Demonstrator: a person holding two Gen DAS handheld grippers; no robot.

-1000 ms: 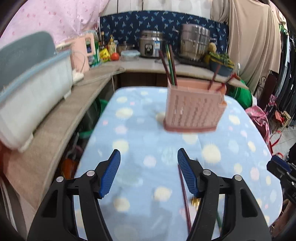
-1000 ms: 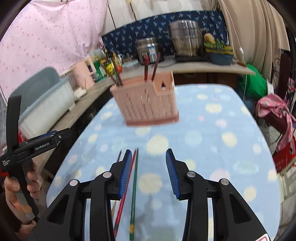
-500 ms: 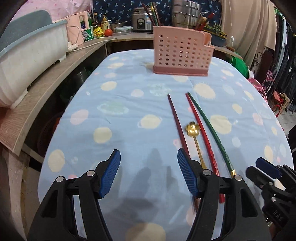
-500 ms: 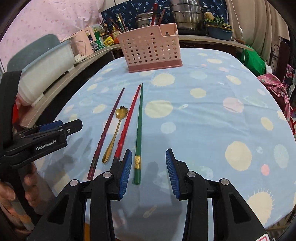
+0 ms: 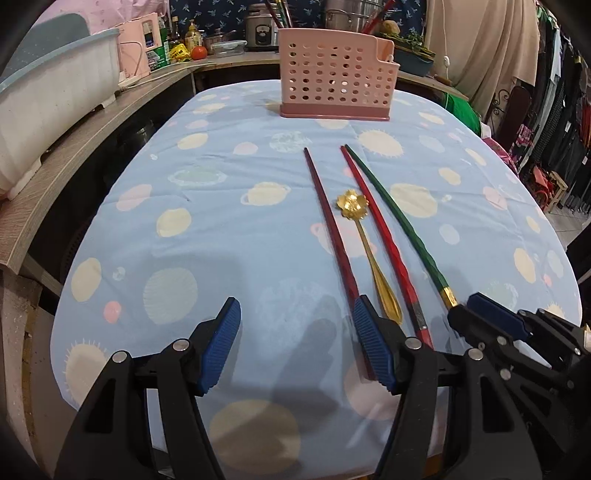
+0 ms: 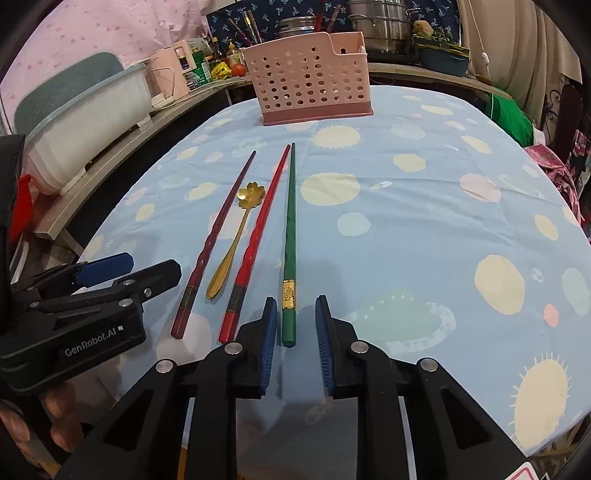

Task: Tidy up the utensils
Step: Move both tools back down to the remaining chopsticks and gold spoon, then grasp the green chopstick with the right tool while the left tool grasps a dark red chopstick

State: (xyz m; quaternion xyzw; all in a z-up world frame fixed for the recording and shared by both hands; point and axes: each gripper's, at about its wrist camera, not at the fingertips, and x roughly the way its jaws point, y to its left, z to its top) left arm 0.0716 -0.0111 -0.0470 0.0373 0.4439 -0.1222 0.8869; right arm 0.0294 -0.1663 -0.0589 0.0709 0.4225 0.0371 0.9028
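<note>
A pink perforated utensil holder (image 5: 334, 75) (image 6: 308, 86) stands at the table's far end with several chopsticks in it. On the blue cloth lie a dark red chopstick (image 5: 328, 221) (image 6: 218, 236), a gold flower-headed spoon (image 5: 364, 240) (image 6: 238, 229), a bright red chopstick (image 5: 380, 229) (image 6: 258, 229) and a green chopstick (image 5: 399, 221) (image 6: 290, 229). My left gripper (image 5: 295, 317) is open and empty, its right finger over the dark red chopstick's near end. My right gripper (image 6: 294, 314) is open with the green chopstick's near end between its fingers.
A wooden counter (image 5: 74, 147) runs along the left with a white tub (image 5: 44, 96), bottles and a tomato. Pots (image 6: 380, 22) stand behind the holder. The table edge is close below both grippers. Clothes hang at the right (image 5: 554, 110).
Both grippers have pulled back from the holder and dropped low over the near table edge. The loose chopsticks and spoon now lie just ahead. The right gripper now straddles the green chopstick's end.
</note>
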